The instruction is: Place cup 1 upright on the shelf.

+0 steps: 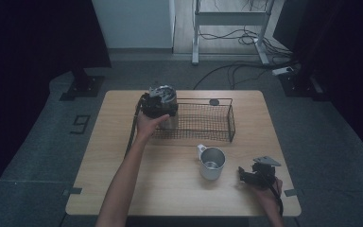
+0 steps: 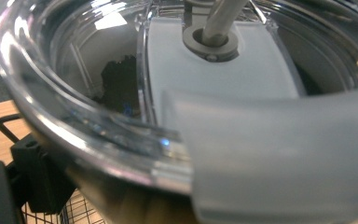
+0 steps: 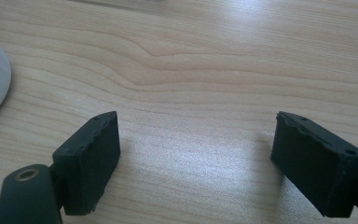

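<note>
Left tongs [image 1: 163,108] around lidded tumbler [image 2: 177,93], over basket [image 1: 217,124].

A dim lab or studio: black curtains [image 1: 38,33] flank a table [image 1: 170,189]; cables [image 1: 236,71] litter the grey floor [image 1: 28,142] at one o'clock.

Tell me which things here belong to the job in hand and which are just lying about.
In the job: lidded tumbler, left gripper holding it, wire basket with the tumbler at its left end.
Lying about: metal mug, small dark disc behind the basket, right gripper resting on the table, fingers apart.
</note>
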Tool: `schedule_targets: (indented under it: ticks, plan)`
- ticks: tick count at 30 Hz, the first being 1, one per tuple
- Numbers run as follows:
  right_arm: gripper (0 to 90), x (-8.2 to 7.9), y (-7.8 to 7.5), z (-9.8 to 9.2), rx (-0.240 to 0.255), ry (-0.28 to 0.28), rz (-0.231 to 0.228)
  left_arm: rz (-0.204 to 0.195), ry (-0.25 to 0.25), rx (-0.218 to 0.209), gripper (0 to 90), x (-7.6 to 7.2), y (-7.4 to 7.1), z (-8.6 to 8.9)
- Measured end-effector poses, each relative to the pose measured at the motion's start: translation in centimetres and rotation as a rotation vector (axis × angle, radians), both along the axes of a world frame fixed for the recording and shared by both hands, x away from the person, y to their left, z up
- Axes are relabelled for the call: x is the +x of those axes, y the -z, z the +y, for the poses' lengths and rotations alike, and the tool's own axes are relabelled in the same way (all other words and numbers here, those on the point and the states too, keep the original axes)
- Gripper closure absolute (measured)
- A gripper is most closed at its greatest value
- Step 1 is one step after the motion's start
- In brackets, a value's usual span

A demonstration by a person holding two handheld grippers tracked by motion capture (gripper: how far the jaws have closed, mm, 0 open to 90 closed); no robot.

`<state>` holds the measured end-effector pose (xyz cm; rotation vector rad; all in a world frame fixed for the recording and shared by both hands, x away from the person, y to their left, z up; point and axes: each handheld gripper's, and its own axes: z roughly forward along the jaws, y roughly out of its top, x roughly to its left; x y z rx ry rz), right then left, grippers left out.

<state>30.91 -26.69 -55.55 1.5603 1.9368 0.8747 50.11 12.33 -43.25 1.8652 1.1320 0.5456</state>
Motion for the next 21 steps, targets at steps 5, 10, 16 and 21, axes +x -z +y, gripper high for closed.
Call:
schedule_targets:
  ticks: [5,10,16,21]
  plan:
    - [14.9,0.0,0.0,0.0,0.000,0.000,0.000,0.015,-0.010,0.002,4.1,0.1,0.6,0.1]
    - [15.0,0.0,0.0,0.0,0.000,0.000,0.000,0.026,-0.012,0.016,4.1,0.3,1.1,0.0]
    - [14.9,0.0,0.0,0.0,0.000,0.000,0.000,0.030,-0.011,0.020,4.1,0.4,1.5,-0.1]
    - [14.9,0.0,0.0,0.0,0.000,0.000,0.000,0.049,-0.018,0.024,4.1,0.6,2.2,0.0]
